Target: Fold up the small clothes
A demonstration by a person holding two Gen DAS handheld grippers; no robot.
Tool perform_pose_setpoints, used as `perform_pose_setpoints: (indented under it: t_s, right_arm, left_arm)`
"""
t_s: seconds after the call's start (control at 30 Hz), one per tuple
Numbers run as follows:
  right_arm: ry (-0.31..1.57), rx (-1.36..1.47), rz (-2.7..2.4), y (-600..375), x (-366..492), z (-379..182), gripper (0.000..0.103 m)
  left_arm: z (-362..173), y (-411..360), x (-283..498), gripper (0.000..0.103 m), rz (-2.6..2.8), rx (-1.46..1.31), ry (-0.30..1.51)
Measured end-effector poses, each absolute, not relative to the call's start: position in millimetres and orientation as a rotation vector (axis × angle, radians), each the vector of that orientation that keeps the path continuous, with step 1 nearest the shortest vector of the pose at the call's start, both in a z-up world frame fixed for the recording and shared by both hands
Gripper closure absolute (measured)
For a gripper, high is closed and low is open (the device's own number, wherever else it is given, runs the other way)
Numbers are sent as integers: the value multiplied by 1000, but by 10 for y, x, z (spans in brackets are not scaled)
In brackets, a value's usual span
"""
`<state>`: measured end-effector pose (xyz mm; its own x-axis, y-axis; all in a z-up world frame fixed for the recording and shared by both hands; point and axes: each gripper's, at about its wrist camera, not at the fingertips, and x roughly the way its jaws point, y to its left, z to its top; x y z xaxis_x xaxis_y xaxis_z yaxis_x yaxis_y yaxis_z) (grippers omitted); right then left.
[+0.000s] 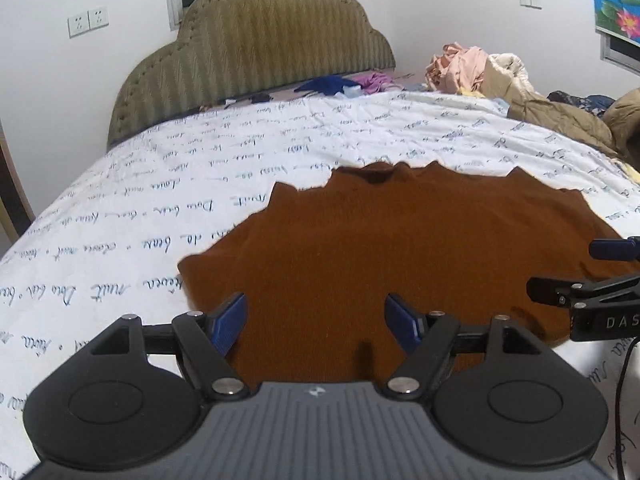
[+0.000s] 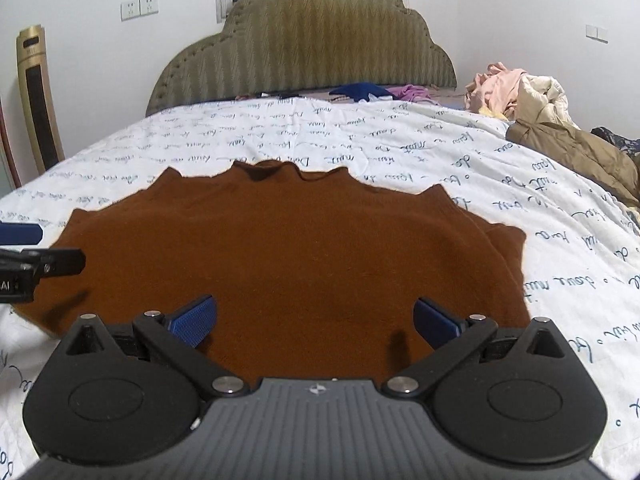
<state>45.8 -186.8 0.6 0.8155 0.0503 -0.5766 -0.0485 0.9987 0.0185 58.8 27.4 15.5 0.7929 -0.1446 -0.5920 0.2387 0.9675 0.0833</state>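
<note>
the left gripper (image 1: pixel 316 320) hovers over the near edge of a brown sweater (image 1: pixel 400 248), its blue fingers (image 1: pixel 230 322) spread fairly wide with nothing between them but the cloth below. the right gripper (image 2: pixel 316 320) hangs beside it, fingers (image 2: pixel 192 320) at their widest, also empty. the sweater lies flat on the bed's white quilt (image 2: pixel 400 140) printed with script. beyond, a padded headboard (image 2: pixel 304 48), and a heap of clothes (image 2: pixel 520 92) at the far right.

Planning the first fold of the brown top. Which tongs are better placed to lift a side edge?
Left, probably. The left tongs hang open beside the brown top's left edge; the right tongs hang open over its middle.
</note>
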Motion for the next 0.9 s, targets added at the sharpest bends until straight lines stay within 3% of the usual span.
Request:
perform_pose_setpoints:
  t_s: [0.9]
  right_arm:
    - [612, -15, 90, -1647, 347, 181, 0]
  left_arm:
    - [143, 417, 821, 27, -97, 105, 704]
